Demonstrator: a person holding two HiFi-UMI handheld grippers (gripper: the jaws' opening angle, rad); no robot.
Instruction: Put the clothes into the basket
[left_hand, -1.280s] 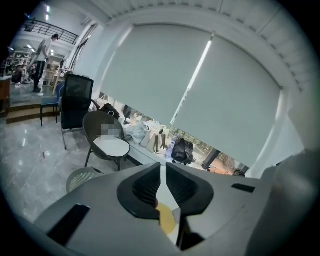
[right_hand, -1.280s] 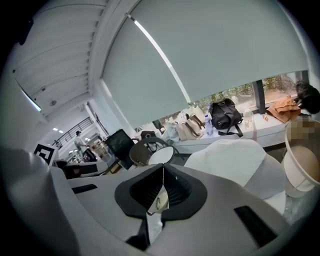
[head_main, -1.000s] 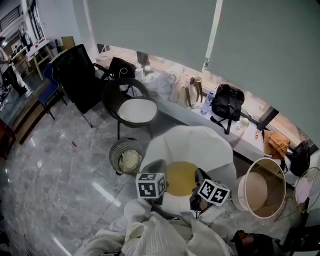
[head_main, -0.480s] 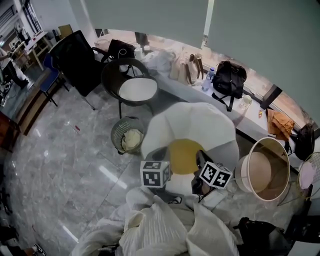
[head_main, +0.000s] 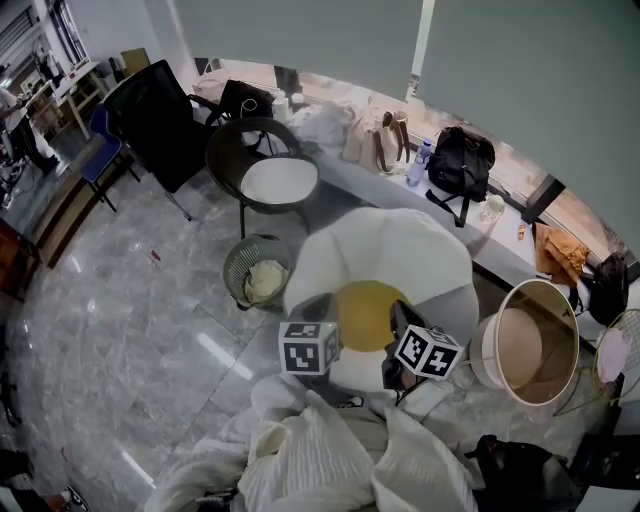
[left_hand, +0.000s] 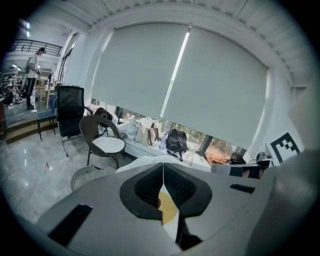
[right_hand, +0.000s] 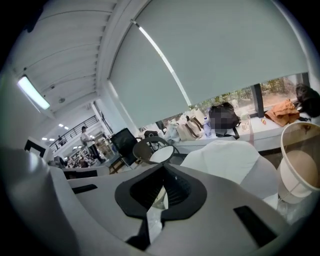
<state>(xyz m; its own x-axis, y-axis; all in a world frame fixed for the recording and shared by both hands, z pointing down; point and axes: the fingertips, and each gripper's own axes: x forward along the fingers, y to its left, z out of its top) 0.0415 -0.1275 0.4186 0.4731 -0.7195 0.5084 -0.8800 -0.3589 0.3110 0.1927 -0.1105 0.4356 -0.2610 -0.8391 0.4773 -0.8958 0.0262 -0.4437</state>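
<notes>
The left tongs (left_hand: 163, 172) are seen closed, the pads pressed together at the tip and nothing gripped between them. The right tongs (right_hand: 163, 175) are likewise shown with the jaws brought together; whether any cloth is pinched there cannot be told. In the head view both are held side by side at lower centre, over the near edge of a white egg-shaped seat (head_main: 400, 255) with a yellow middle (head_main: 365, 315). The clothes (head_main: 320, 460), a pale crumpled heap, are found just below the tongs, along the bottom edge of the frame. The basket (head_main: 483, 362), round and light-coloured, is seen tilted at the right of the frame, just beside the seat, with its open mouth in view. A mesh bin (head_main: 232, 270) is placed left of the seat. A round chair (head_main: 278, 182) and a black backpack (head_main: 458, 165) are seen further up.
</notes>
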